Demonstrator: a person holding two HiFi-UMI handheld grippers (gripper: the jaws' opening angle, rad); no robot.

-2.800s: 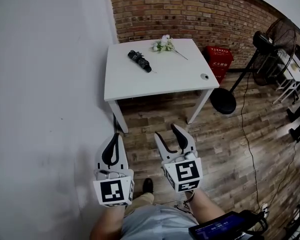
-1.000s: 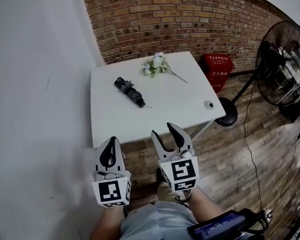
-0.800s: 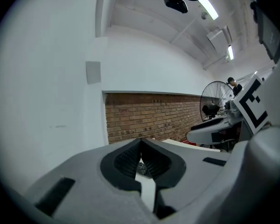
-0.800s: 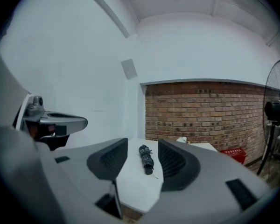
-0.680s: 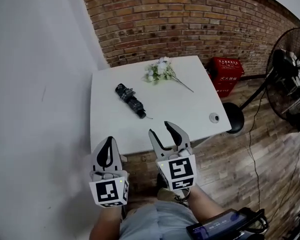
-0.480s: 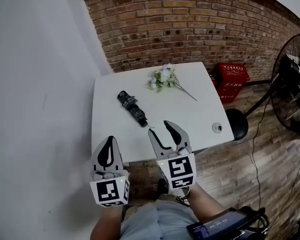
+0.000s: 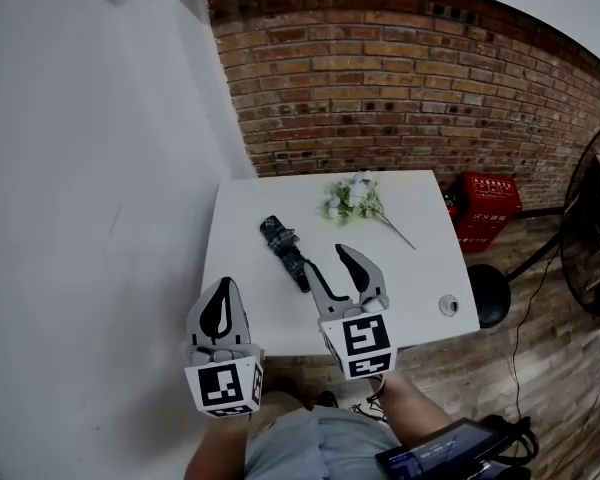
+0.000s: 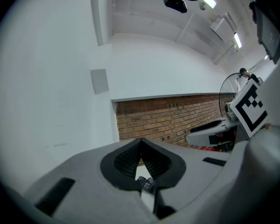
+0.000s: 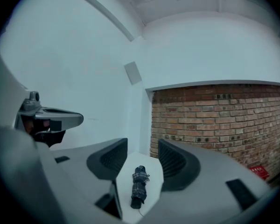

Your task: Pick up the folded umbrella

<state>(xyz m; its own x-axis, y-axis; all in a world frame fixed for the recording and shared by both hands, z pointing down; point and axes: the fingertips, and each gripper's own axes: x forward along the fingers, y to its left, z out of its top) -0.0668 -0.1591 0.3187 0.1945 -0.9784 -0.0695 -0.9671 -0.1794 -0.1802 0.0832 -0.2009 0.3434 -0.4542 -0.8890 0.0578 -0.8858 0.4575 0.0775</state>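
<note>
Umbrella (image 8: 146, 184) peeks only partly past the closed left tongs (image 8: 141, 143).

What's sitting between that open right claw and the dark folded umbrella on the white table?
Nothing: only bare white tabletop separates the right gripper from the dark checked folded umbrella, as the right gripper view shows.

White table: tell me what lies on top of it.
On the white table lie a folded umbrella, a flower sprig and a small round object near its front right corner. The right gripper hides part of the table's front.
</note>
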